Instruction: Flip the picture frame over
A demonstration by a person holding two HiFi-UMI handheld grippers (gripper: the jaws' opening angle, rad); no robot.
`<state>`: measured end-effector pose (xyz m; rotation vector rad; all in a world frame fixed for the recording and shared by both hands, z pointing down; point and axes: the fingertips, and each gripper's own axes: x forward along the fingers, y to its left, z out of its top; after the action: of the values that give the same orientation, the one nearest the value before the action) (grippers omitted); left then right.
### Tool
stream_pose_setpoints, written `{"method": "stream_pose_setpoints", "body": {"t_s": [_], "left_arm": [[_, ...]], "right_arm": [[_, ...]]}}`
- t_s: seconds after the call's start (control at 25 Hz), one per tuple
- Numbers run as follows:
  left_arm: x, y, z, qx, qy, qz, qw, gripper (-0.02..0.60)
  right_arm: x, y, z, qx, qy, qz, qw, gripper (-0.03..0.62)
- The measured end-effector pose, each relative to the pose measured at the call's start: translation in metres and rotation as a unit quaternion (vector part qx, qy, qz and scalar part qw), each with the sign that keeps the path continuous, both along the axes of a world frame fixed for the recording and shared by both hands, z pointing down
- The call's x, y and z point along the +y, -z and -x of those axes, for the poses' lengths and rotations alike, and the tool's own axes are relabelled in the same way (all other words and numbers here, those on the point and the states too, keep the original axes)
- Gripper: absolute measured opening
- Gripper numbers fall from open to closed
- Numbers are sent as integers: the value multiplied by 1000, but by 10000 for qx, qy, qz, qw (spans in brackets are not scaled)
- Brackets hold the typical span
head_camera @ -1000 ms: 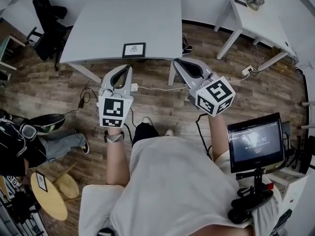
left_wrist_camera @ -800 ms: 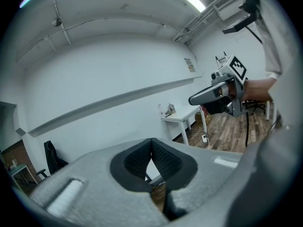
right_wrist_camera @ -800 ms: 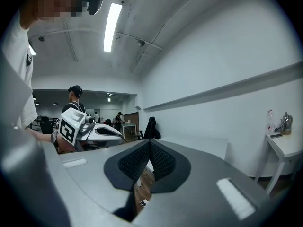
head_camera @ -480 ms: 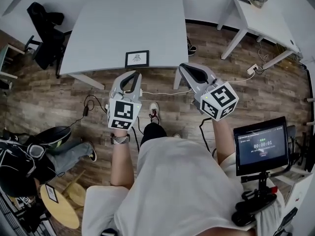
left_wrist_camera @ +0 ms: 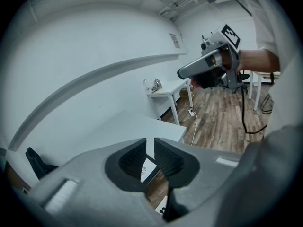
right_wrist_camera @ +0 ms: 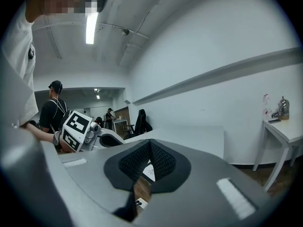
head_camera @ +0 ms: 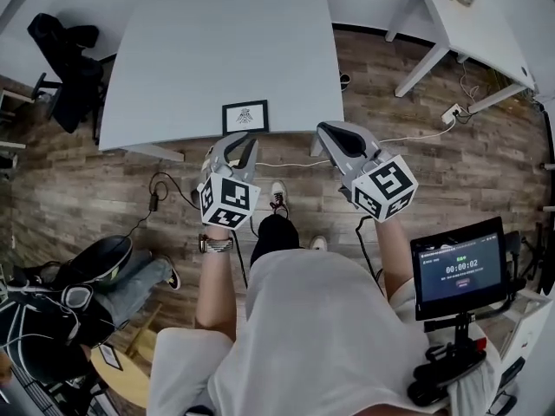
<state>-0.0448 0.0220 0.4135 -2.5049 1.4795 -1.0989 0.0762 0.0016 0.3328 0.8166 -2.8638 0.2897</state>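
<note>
A small black picture frame with a white print lies face up at the near edge of the grey table. My left gripper hovers just short of that edge, right below the frame. Its jaws are opening, a narrow gap shows, and nothing is between them. Through the gap I see the frame ahead and below. My right gripper hangs off the table's near right corner with its tips together and nothing held. The frame shows just beyond them.
A white side table stands at the back right, with cables and a power strip on the wood floor. A black chair is left of the grey table. A screen on a stand is at my right. A seated person is at lower left.
Both grippers have come forward and down toward the table's near edge, and the frame now lies close in front of the left one.
</note>
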Motion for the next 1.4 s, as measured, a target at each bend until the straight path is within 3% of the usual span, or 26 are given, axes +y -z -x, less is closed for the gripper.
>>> {"method": "stream_pose_setpoints", "body": {"t_s": [0.4, 0.88, 1.08, 1.4], "left_arm": [[-30, -82, 6, -364, -406, 858, 9948, 81], [-51, -170, -9, -863, -1035, 1564, 9785, 122], [-54, -194, 0, -1587, -1123, 1464, 9699, 141], [-50, -230, 10, -2739, -1275, 1276, 9447, 189]], "right_arm": [[-32, -65, 13, 282, -164, 633, 9975, 2], [-53, -130, -2, 490, -527, 1422, 9872, 2], [-49, -142, -6, 490, -607, 1574, 9845, 2], [-37, -154, -3, 543, -520, 1762, 9815, 2]]}}
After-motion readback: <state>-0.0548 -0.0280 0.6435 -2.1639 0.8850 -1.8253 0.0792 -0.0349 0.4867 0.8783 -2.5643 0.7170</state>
